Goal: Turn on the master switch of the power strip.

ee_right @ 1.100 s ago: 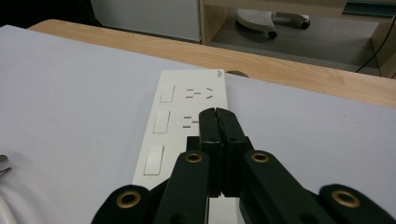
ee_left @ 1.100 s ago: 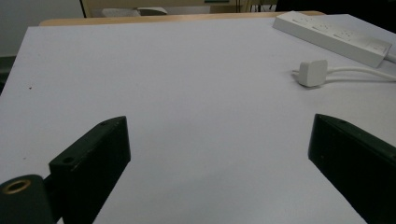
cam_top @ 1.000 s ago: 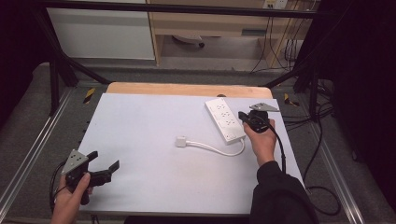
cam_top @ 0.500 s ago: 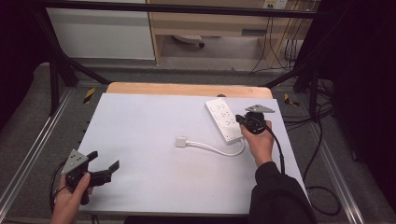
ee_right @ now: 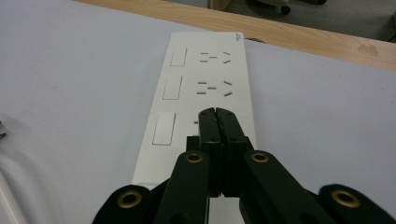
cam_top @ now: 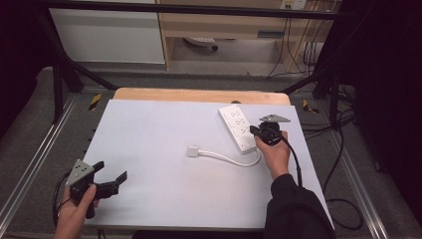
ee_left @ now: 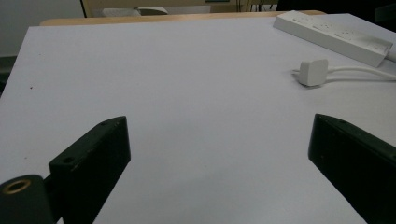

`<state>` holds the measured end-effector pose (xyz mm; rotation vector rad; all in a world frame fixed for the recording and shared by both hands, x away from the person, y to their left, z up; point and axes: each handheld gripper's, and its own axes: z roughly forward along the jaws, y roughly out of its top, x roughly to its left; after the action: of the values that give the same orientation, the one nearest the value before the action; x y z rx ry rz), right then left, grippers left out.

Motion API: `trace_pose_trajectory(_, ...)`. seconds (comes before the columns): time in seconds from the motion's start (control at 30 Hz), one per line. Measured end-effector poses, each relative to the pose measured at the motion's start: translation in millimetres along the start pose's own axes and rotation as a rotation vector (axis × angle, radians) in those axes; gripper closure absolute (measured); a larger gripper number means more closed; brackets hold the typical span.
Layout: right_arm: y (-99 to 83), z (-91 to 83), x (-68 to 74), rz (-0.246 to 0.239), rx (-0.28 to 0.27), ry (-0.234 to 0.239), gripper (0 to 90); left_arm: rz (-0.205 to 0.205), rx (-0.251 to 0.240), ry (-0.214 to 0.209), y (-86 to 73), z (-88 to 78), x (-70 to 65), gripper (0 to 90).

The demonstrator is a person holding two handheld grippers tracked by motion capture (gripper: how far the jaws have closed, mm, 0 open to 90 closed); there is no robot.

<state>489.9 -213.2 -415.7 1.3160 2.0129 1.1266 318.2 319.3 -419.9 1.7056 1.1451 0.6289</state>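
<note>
White matte table top (cam_top: pixel 164 149), smooth, rectangular; a strip of pale wood edging (cam_top: pixel 199 94) shows along its far side; grey metal rails flank it left and right.

White plastic power strip (cam_top: pixel 239 128) lies flat on the right far part of the table, long and slab-shaped, set at a slant; from the right gripper view its face (ee_right: pixel 205 93) carries three rectangular rocker switches in a row down one side and slotted socket holes beside each; small embossed mark at the far end, too small to read.

White round cable (cam_top: pixel 234 159) leaves the near end of the strip, curves in a shallow loop and ends at a small squarish white plug (cam_top: pixel 193 151) lying flat near the table's middle; plug also seen from the left gripper view (ee_left: pixel 314 72), rounded corners, cable running off to the right.

Right gripper (ee_right: pixel 215 115): black jaws pressed together, nothing between them; tips over the nearest socket of the strip, contact with it cannot be told; in the high view it sits over the strip's near end (cam_top: pixel 259 132), grey three-cornered plate on top, hand in a dark sleeve behind it.

Left gripper (cam_top: pixel 112 174): jaws spread wide, empty; held at the near left corner of the table, well apart from plug and strip; jaws blocky, matte black, brass-coloured screw eyelet at the base.
</note>
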Motion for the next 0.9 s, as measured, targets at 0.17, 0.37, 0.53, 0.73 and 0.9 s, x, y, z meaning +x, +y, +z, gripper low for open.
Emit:
trace_pose_trajectory(0.17,-4.6,1.1,-1.4,0.006,0.004,-0.005,90.0,0.000,0.000,0.001,0.0,0.0,0.0,5.6)
trace_pose_trajectory(0.37,-6.5,1.8,-0.9,0.004,0.008,-0.005,90.0,0.001,0.001,0.001,0.0,0.0,0.0,5.7)
trace_pose_trajectory(0.53,-7.3,2.7,0.9,0.003,0.010,0.001,90.0,-0.001,0.000,0.001,-0.1,0.1,-0.1,5.6)
trace_pose_trajectory(0.73,-8.6,6.0,4.5,0.005,0.016,0.009,90.0,0.000,-0.001,0.000,0.0,0.0,-0.2,5.6)
trace_pose_trajectory(0.9,-11.0,6.8,8.9,-0.002,0.027,0.016,90.0,0.000,-0.001,0.001,0.0,0.0,0.0,5.7)
